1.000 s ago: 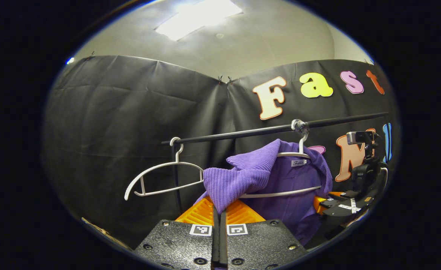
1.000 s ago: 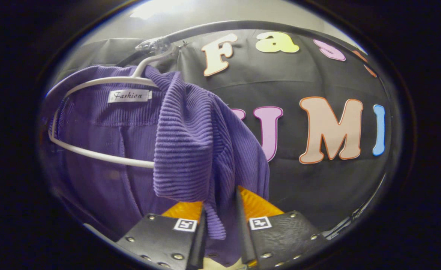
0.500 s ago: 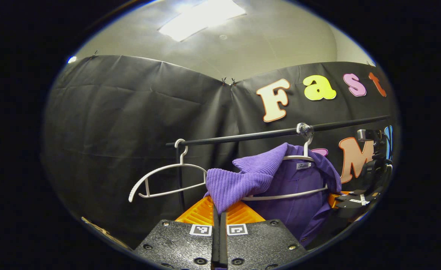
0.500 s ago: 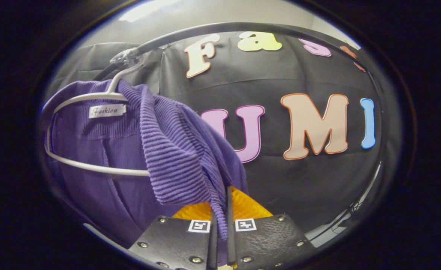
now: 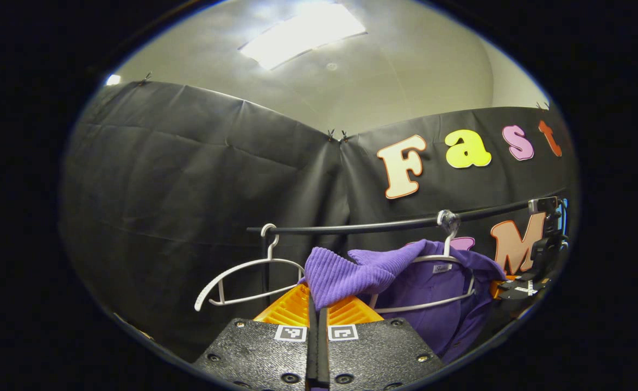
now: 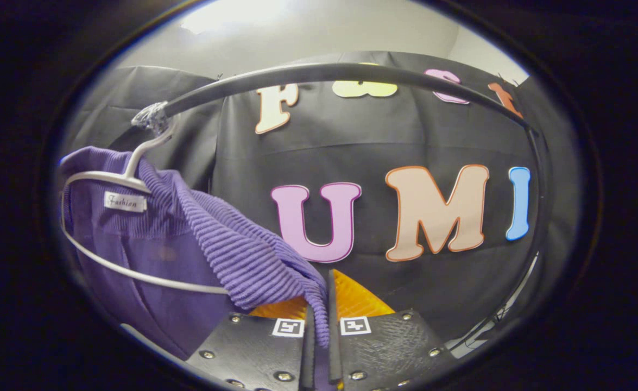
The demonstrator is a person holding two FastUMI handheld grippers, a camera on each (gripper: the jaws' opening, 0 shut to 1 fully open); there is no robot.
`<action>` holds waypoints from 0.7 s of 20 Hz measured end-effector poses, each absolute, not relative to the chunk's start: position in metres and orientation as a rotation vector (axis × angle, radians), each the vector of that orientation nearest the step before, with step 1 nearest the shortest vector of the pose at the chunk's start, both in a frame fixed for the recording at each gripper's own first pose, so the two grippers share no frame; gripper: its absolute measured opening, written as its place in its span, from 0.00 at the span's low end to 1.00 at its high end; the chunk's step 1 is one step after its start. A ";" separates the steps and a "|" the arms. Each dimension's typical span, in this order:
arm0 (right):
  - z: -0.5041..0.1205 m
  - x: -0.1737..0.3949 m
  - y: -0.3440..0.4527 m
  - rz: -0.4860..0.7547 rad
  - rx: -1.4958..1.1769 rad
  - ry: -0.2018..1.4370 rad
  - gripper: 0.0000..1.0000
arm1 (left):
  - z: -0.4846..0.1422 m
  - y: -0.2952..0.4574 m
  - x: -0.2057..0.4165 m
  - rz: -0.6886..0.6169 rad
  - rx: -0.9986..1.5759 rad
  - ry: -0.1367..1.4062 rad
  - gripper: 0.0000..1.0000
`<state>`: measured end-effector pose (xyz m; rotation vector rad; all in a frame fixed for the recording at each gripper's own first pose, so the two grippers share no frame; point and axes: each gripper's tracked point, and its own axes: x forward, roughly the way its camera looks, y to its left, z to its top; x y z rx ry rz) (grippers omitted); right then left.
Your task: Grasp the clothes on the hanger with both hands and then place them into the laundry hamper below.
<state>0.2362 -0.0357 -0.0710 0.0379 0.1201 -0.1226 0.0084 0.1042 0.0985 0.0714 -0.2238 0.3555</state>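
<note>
1. Since a second ago: right gripper (image 6: 319, 331) gone from parted fingers around a fold of the purple garment (image 6: 242, 255) to fingers pressed together on it, low centre of the right gripper view. Left gripper (image 5: 317, 326) clamped on the other shoulder throughout, fingers closed with ribbed cloth pinched between, low centre of the left gripper view.
2. Both shoulders now dragged off the white hanger (image 5: 433, 259) toward the cameras; rail (image 5: 384, 224) and hanger sunk lower in the left gripper view. Likely meaning: two-handed grasp done, peeling-off under way, drop into the hamper not yet begun.
3. Garment at right of centre in the left gripper view, body draped over the hanger's lower bar (image 6: 134, 271); collar near the hook.
4. Edges to mind: hanger arms, apt to snag the neck; empty hanger (image 5: 248, 279) just left of the pinched fold.
5. Open room: dark wall behind, well apart; hamper out of sight, so space below impossible to judge.
</note>
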 end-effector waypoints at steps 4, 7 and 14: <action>-0.053 0.246 -0.043 -0.133 0.013 0.076 0.10 | 0.112 0.110 0.009 0.350 0.067 -0.246 0.00; -0.044 0.247 -0.043 -0.136 0.002 0.046 0.10 | 0.116 0.117 0.009 0.353 0.043 -0.249 0.02; -0.022 0.258 -0.035 -0.117 -0.061 -0.015 0.06 | 0.103 0.150 0.016 0.398 0.017 -0.225 0.00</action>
